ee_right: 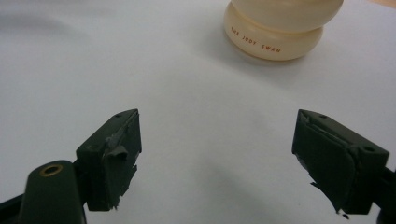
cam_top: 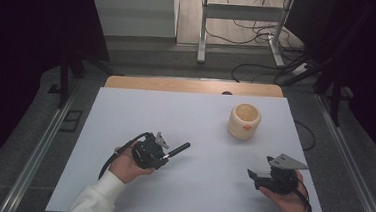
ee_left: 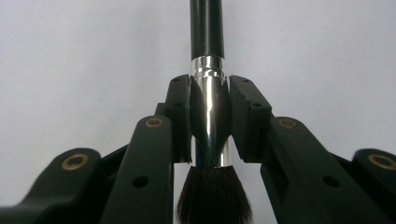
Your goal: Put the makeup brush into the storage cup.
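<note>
Brush (ee_left: 208, 107) clamped in my left gripper (cam_top: 165, 153), its jaws closed on the silver ferrule, dark bristles toward the camera and black handle pointing out across the table toward the cream holder (cam_top: 244, 121). In the high view I hold it low over the white tabletop (cam_top: 189, 196), left of centre, with the holder standing upright well apart toward the far right. My right gripper (ee_right: 217, 158) waits near the right front edge, jaws spread wide with nothing between them, aimed at the holder, whose base carries small red lettering. I judge the pickup done and the carry to the holder in hand. The next move calls for lifting the brush, turning it upright and lowering it into the open mouth without knocking the holder; the free gripper could steady it. A strip of bare wood (cam_top: 192, 86) shows at the far edge of the white sheet. Beyond lie grey floor, loose cables (cam_top: 261, 36) and a metal stand's legs (cam_top: 242, 19), with dark curtains either side.
</note>
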`<state>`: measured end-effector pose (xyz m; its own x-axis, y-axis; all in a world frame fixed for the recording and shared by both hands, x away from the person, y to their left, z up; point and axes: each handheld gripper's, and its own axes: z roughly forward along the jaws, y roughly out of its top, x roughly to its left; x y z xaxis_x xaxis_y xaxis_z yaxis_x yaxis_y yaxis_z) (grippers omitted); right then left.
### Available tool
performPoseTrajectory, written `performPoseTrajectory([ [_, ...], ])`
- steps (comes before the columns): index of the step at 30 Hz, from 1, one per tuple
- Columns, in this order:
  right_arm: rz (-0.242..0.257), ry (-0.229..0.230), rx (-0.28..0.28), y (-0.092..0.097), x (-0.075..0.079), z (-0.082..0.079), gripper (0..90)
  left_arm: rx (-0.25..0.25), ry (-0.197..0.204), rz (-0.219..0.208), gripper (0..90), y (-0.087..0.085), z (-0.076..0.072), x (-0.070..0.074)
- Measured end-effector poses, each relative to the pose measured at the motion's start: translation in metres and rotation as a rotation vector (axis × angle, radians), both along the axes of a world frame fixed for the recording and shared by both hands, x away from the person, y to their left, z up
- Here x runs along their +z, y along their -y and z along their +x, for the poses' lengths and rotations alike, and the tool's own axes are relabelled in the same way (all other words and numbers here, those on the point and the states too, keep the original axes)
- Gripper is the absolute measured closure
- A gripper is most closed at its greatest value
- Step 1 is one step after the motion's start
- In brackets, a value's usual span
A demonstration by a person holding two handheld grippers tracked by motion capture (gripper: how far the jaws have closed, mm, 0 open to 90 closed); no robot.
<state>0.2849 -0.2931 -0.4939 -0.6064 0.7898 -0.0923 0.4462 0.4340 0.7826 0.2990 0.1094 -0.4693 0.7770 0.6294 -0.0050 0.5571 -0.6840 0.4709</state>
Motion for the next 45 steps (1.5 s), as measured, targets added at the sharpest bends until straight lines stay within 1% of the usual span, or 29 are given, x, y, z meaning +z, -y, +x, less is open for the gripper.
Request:
performPoseTrajectory([
  [2, 0.001, -0.001, 0.001, 0.0, 0.0, 0.0, 16.3, -0.003, -0.006, -0.005, 70.9, 0.002, 0.001, 0.0],
  [3, 0.001, 0.0, 0.004, 0.0, 0.0, 0.0, 16.3, -0.013, -0.009, 0.004, 70.9, 0.004, 0.001, 0.0],
  [4, 0.0, 0.0, 0.005, -0.001, 0.0, 0.0, 16.3, -0.013, -0.009, 0.004, 70.9, 0.004, 0.001, 0.0],
  [5, 0.001, 0.0, 0.007, -0.001, 0.0, 0.0, 16.3, -0.026, -0.009, 0.017, 70.9, 0.005, 0.002, 0.0],
  [7, 0.004, 0.002, 0.01, -0.002, 0.0, 0.001, 16.3, -0.036, -0.009, 0.02, 70.9, 0.008, 0.003, 0.001],
  [17, 0.005, 0.013, 0.023, -0.009, 0.003, 0.004, 16.4, -0.076, -0.013, 0.012, 71.0, 0.019, 0.009, -0.001],
  [19, 0.002, 0.011, 0.028, -0.013, 0.003, 0.007, 16.4, -0.081, -0.012, 0.011, 70.9, 0.02, 0.01, -0.002],
  [24, -0.001, 0.016, 0.039, -0.017, 0.004, 0.007, 16.4, -0.08, -0.005, 0.003, 70.9, 0.023, 0.011, -0.001],
  [29, -0.016, 0.018, 0.055, -0.022, 0.003, 0.006, 16.5, -0.091, -0.002, -0.014, 70.9, 0.028, 0.011, 0.0],
  [31, -0.023, 0.02, 0.062, -0.025, 0.002, 0.006, 16.5, -0.098, -0.001, -0.013, 70.9, 0.03, 0.012, 0.001],
  [32, -0.034, 0.024, 0.072, -0.028, 0.003, 0.006, 16.5, -0.105, -0.002, -0.013, 70.9, 0.031, 0.012, 0.001],
  [34, -0.036, 0.025, 0.075, -0.029, 0.003, 0.006, 16.5, -0.107, -0.002, -0.017, 70.9, 0.032, 0.012, 0.002],
  [37, -0.053, 0.031, 0.092, -0.036, 0.003, 0.008, 16.6, -0.112, -0.001, -0.018, 70.9, 0.034, 0.013, 0.003],
  [41, -0.067, 0.034, 0.101, -0.043, 0.003, 0.01, 16.6, -0.109, -0.002, -0.026, 70.9, 0.034, 0.014, 0.003],
  [43, -0.075, 0.038, 0.109, -0.048, 0.003, 0.011, 16.8, -0.109, -0.003, -0.028, 71.0, 0.035, 0.015, 0.002],
  [44, -0.091, 0.041, 0.123, -0.055, 0.002, 0.011, 16.8, -0.109, -0.003, -0.03, 70.9, 0.035, 0.015, 0.003],
  [45, -0.091, 0.041, 0.123, -0.055, 0.002, 0.011, 16.8, -0.109, -0.002, -0.03, 70.9, 0.035, 0.015, 0.003],
])
